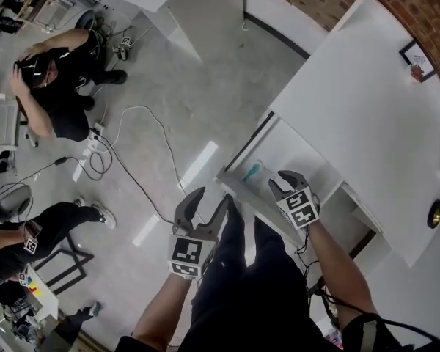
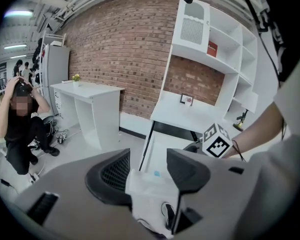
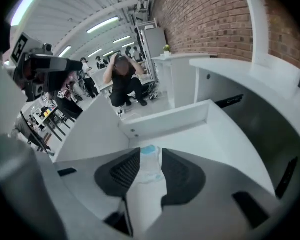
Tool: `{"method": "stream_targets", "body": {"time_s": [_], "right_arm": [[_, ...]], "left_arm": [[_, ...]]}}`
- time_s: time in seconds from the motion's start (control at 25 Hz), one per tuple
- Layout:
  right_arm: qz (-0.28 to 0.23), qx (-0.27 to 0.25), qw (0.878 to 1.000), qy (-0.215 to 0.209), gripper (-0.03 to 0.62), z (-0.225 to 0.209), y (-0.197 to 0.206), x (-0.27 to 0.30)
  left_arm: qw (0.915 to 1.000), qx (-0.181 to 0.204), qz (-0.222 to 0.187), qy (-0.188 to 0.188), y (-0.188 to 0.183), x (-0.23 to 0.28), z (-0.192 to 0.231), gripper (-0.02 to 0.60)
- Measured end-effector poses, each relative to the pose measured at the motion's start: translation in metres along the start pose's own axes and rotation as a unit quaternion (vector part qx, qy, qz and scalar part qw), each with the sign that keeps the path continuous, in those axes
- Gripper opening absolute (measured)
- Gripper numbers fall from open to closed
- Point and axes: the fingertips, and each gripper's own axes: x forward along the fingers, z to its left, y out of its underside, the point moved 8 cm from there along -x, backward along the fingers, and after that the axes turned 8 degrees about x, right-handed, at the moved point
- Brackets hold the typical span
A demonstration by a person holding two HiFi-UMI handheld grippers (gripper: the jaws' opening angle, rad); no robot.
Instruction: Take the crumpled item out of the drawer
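Note:
The white drawer (image 1: 238, 185) stands pulled out from under the desk. In it lies the crumpled item (image 1: 253, 171), pale with a blue-green end. My right gripper (image 1: 282, 182) hovers over the drawer just right of the item, jaws open. In the right gripper view the crumpled item (image 3: 149, 150) lies on the drawer floor (image 3: 210, 134) between the tips of my right gripper (image 3: 150, 158), and the pads do not press on it. My left gripper (image 1: 209, 204) hangs open in front of the drawer, empty. From the left gripper (image 2: 147, 169) the drawer (image 2: 162, 151) and the item (image 2: 156, 173) show ahead.
A white desk top (image 1: 367, 86) spans above the drawer, with a framed picture (image 1: 418, 61) and a small brass object (image 1: 438, 215) on it. Cables (image 1: 132, 160) trail over the grey floor. A person (image 1: 59, 79) crouches at the far left. A white side table (image 2: 92, 109) stands by the brick wall.

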Motion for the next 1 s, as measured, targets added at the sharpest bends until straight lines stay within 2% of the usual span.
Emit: {"method": "stream_targets", "body": {"time_s": [0.24,0.52,0.72,0.8,1.0], "right_arm": [[0.074,-0.019,0.997,-0.021,0.132,-0.007,0.029,0.052],[0.119,-0.026,0.992,-0.023,0.118,-0.006,0.046,0.080],[0.132,-0.017,0.991,-0.029,0.091,-0.002,0.047,0.081],[0.133,-0.017,0.991,-0.026,0.051,-0.002,0.049,0.081],[0.118,0.002,0.993,-0.013,0.014,0.001,0.045,0.069]], "left_arm": [[0.9996,-0.019,0.016,-0.015,0.011,0.000,0.010,0.210],[0.9991,-0.029,0.020,-0.024,0.020,-0.010,0.019,0.210],[0.9989,-0.034,0.015,-0.026,0.020,-0.014,0.020,0.210],[0.9990,-0.036,0.014,-0.024,0.022,-0.014,0.019,0.210],[0.9991,-0.035,0.007,-0.023,0.021,-0.018,0.018,0.210]]}}
